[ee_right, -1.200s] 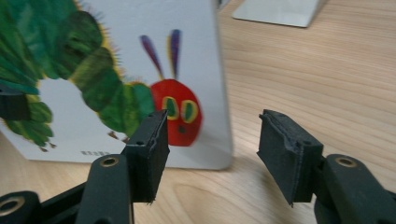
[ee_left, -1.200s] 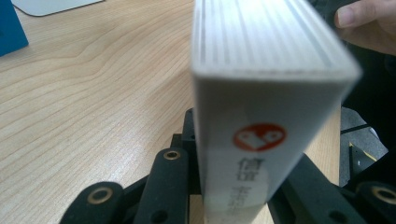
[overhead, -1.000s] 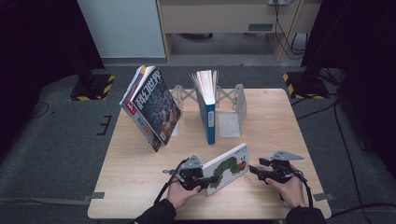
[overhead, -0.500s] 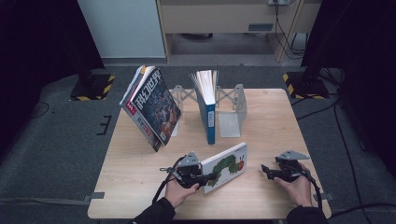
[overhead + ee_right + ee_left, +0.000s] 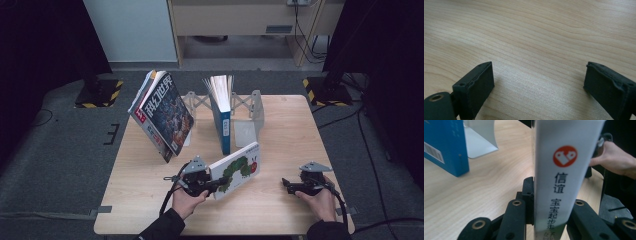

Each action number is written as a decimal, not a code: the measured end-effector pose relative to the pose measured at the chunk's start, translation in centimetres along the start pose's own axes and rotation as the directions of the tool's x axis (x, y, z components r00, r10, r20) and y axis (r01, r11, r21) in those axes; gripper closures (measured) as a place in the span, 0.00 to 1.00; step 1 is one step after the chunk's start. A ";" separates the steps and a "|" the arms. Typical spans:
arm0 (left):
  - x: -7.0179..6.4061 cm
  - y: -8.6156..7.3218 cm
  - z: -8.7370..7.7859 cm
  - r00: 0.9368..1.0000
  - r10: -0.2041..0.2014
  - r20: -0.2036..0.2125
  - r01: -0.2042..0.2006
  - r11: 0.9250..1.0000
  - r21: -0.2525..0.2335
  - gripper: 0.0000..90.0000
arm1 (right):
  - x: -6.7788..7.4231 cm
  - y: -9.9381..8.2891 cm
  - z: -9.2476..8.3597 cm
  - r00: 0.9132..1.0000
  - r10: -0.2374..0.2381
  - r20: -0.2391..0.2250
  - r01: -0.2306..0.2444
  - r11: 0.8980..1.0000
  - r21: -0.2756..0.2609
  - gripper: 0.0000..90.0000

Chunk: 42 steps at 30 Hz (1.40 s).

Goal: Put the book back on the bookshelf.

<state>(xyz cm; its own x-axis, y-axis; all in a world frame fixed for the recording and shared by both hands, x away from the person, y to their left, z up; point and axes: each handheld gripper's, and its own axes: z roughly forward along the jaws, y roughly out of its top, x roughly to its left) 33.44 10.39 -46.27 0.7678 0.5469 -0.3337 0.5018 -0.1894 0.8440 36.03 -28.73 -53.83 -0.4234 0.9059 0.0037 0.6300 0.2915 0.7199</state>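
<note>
Caterpillar book [image 5: 235, 169] sits pinched at its white spine in my left hand-held gripper [image 5: 216, 184], tilted over the pale wood surface [image 5: 285, 130]. My right hand-held gripper [image 5: 286, 184], just been opening, is spread and empty. Behind stand a blue book [image 5: 223, 117], metal bookends [image 5: 253, 112] and a leaning glossy magazine [image 5: 165, 115].

White caterpillar picture book [image 5: 235, 169] tilted on edge; near table's front, spine clamped

surface: pale wood [image 5: 280, 210] | rear middle: metal bookend rack [image 5: 252, 107] holding upright blue book [image 5: 222, 117] | rear left: magazine [image 5: 165, 115] leaning tilted | front: picture book [image 5: 237, 167], lower edge near surface
</note>
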 end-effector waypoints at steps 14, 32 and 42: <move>-0.4 2.4 -0.8 0.998 0.021 -0.056 -0.024 0.998 -0.064 0.83 | 0.0 0.0 0.1 1.000 0.004 -0.002 -0.004 1.000 0.000 0.08; 0.2 5.0 1.9 0.982 0.022 -0.187 -0.047 0.991 -0.129 0.83 | 0.0 0.0 0.1 1.000 0.002 -0.003 -0.002 1.000 0.000 0.08; 0.1 4.9 4.2 0.964 0.027 -0.264 -0.065 0.989 -0.133 0.83 | 0.0 0.0 0.1 1.000 0.002 -0.003 -0.002 1.000 0.001 0.08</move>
<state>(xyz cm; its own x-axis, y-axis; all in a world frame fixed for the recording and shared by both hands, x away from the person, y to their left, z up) 37.64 6.07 -43.89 0.6486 0.7376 -0.1878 0.3936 -0.1138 0.9122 36.12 -28.73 -53.89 -0.4240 0.9056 0.0071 0.6311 0.2898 0.7195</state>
